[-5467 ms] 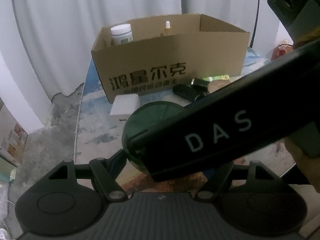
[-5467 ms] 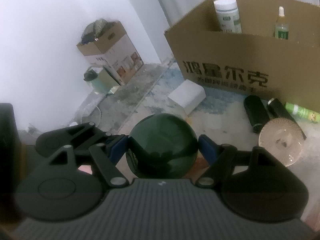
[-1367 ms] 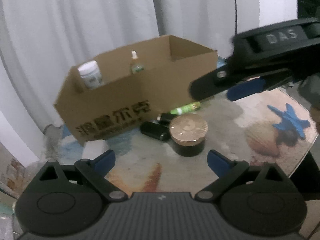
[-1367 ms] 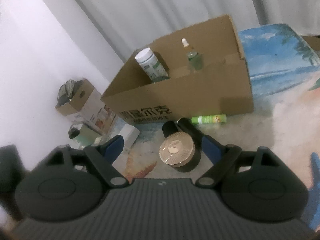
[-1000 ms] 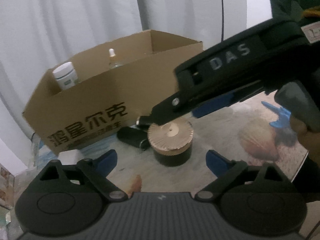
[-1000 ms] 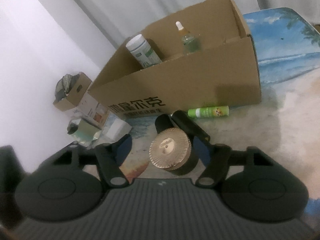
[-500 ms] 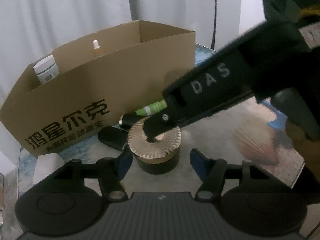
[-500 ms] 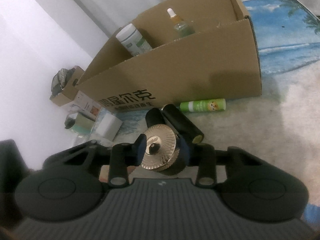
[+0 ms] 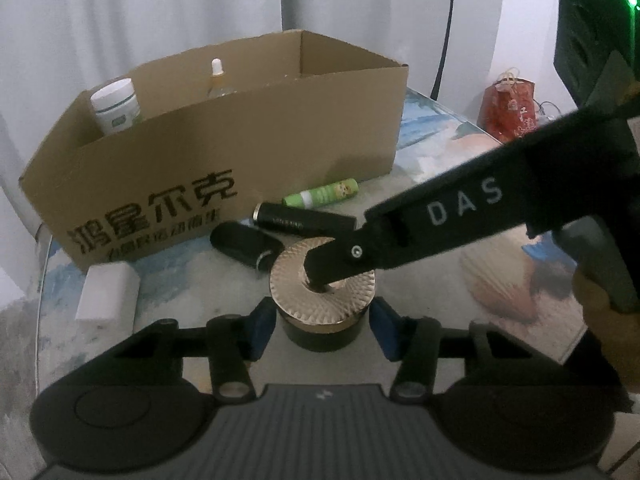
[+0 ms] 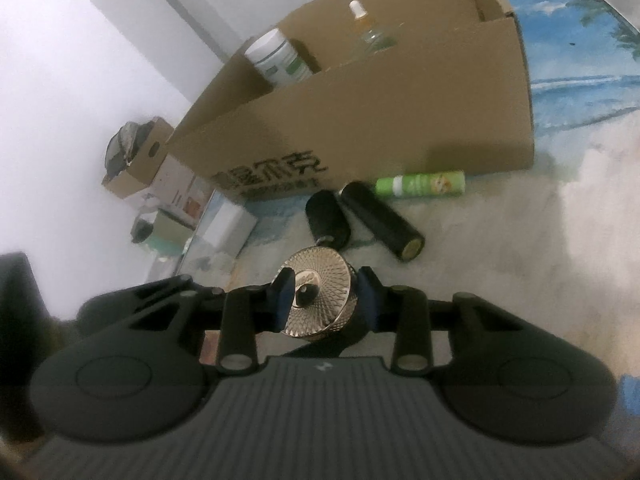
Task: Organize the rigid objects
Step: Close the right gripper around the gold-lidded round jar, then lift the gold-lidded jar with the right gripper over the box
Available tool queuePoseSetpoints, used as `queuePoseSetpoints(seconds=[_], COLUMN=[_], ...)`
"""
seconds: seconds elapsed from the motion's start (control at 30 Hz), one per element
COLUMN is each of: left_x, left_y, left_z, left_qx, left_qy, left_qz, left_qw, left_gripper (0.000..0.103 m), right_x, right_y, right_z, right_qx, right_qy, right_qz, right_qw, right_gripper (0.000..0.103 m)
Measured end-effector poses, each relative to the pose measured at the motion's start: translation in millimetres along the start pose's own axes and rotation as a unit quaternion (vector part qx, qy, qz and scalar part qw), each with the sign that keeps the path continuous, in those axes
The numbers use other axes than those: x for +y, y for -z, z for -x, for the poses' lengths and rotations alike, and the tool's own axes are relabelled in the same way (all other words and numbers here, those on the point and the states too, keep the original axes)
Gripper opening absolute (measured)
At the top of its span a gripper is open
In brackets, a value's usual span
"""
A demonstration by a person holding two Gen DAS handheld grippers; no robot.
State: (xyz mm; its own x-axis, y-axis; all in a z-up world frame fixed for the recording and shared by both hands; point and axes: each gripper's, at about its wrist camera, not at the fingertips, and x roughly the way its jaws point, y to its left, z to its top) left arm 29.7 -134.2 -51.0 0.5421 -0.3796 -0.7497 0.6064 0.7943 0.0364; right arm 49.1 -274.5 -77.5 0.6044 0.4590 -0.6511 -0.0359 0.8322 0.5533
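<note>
A squat dark jar (image 9: 322,334) with a ribbed gold lid (image 9: 320,295) stands upright on the counter (image 9: 436,280), which is covered in a beach-scene print, a little in front of the open cardboard box (image 9: 248,152); both grippers are at it. The left gripper (image 9: 322,330) straddles the jar's dark body low down, its blue pads (image 9: 262,330) just beside the jar on either side; its jaws have just been closing with the jar between them, though whether the pads already press the wall I cannot tell. The right gripper (image 10: 326,298) is clenched on the gold lid (image 10: 320,300) — one blue-tipped finger (image 10: 285,296) lies against the lid's left edge and the other against its right; from the left wrist view that gripper's black finger, marked DAS, crosses over the lid's centre. Behind the jar two black cylinders (image 10: 328,220) lie on their sides, close together, and beyond them a green tube (image 10: 420,185) lies just beside the box's front wall; a white block (image 9: 108,298) sits near the box's left corner. Inside the box stand a white bottle with a green label (image 9: 116,111) and a small dropper bottle (image 9: 218,82), both upright against the far wall — well apart from the jar.
</note>
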Motion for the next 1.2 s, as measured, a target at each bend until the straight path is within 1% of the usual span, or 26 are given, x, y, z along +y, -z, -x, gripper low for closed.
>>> queuePoseSetpoints(seconds=[0.23, 0.43, 0.57, 0.6, 0.67, 0.83, 0.97, 1.03, 1.2], left_x=[-5, -9, -10, -11, -13, -16, -13, -13, -12], left_y=[19, 31, 31, 32, 33, 36, 36, 36, 35], left_z=[22, 34, 32, 32, 29, 19, 19, 19, 19], left_qx=[0.008, 0.006, 0.001, -0.001, 0.001, 0.001, -0.002, -0.005, -0.002], left_qy=[-0.001, 0.000, 0.000, -0.001, -0.004, -0.012, -0.009, -0.012, -0.019], left_qz=[-0.002, -0.001, -0.001, -0.004, -0.010, -0.020, -0.015, -0.014, -0.011], left_qw=[1.0000, 1.0000, 1.0000, 1.0000, 0.9999, 0.9997, 0.9998, 0.9998, 0.9998], left_gripper=[0.053, 0.053, 0.056, 0.058, 0.060, 0.059, 0.059, 0.057, 0.057], right_x=[14, 25, 25, 24, 23, 19, 18, 17, 18], right_y=[20, 33, 35, 35, 36, 37, 37, 37, 35], right_z=[6, 11, 12, 12, 11, 5, 4, 3, 0], right_qx=[0.018, 0.026, 0.030, 0.032, 0.036, 0.044, 0.044, 0.045, 0.049], right_qy=[-0.009, -0.010, -0.012, -0.014, -0.019, -0.023, -0.026, -0.027, -0.028], right_qz=[0.012, 0.023, 0.026, 0.025, 0.022, 0.010, 0.006, 0.006, 0.004], right_qw=[1.000, 0.999, 0.999, 0.999, 0.999, 0.999, 0.999, 0.999, 0.998], right_gripper=[0.034, 0.035, 0.037, 0.040, 0.043, 0.048, 0.050, 0.051, 0.051])
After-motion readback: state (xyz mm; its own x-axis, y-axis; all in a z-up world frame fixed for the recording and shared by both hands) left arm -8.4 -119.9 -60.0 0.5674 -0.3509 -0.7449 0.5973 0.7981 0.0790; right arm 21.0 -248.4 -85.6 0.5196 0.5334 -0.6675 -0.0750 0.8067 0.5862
